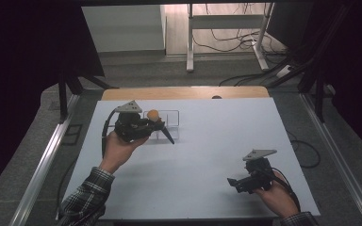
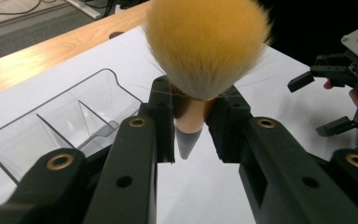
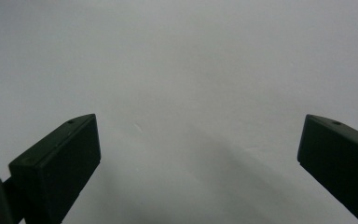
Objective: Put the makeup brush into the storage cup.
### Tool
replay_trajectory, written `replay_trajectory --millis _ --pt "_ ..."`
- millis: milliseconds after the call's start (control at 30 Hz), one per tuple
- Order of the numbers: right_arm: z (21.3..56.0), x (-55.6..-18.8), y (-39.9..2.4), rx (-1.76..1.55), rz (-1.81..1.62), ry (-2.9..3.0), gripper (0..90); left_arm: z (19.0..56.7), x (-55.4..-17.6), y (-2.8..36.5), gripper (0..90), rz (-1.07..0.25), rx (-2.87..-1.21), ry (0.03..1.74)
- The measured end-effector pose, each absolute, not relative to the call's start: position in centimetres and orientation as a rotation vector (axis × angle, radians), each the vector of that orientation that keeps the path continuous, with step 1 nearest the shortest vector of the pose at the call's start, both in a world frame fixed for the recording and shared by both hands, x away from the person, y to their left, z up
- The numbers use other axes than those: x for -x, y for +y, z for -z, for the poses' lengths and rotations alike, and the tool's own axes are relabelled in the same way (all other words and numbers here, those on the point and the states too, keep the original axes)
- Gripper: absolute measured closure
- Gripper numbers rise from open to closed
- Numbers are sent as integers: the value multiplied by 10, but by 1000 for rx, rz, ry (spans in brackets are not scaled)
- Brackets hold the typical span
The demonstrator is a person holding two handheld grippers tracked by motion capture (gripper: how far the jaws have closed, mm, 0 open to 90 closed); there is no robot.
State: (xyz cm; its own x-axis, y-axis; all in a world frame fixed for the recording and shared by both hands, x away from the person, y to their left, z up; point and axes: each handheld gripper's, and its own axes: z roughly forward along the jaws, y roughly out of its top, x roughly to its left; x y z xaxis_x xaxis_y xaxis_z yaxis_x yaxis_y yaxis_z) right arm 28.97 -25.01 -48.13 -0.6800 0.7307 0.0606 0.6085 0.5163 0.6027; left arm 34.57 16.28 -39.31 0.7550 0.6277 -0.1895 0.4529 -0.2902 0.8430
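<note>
A makeup brush with a fluffy orange-yellow head (image 2: pixel 207 44) and a tan handle with a grey tip (image 2: pixel 189 122) stands upright between the jaws of my left gripper (image 2: pixel 193 100), which is shut on the handle. From above, the brush (image 1: pixel 153 114) and the left gripper (image 1: pixel 158 126) hover by a clear divided plastic tray (image 1: pixel 172 117) at the table's back left. The tray (image 2: pixel 65 121) lies just left of the jaws in the left gripper view. My right gripper (image 1: pixel 233 184) is at the front right, open and holding nothing, its jaws (image 3: pixel 198 149) wide apart over bare tabletop.
The white table top (image 1: pixel 207 155) has a wooden strip (image 1: pixel 184 92) along its far edge. Beyond it are a desk frame (image 1: pixel 226 28) and loose cables on the floor. The right gripper (image 2: pixel 349 88) also appears far off in the left gripper view.
</note>
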Motion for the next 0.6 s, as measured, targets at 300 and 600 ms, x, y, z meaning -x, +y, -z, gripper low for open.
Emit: replay_trajectory --millis 300,600 --pt "481 -287 -257 -1164 -896 2541 0 385 -352 167 723 -245 -1914 831" --pt "481 -284 -263 -1172 -891 2530 0 377 -357 167 723 -271 -1911 822"
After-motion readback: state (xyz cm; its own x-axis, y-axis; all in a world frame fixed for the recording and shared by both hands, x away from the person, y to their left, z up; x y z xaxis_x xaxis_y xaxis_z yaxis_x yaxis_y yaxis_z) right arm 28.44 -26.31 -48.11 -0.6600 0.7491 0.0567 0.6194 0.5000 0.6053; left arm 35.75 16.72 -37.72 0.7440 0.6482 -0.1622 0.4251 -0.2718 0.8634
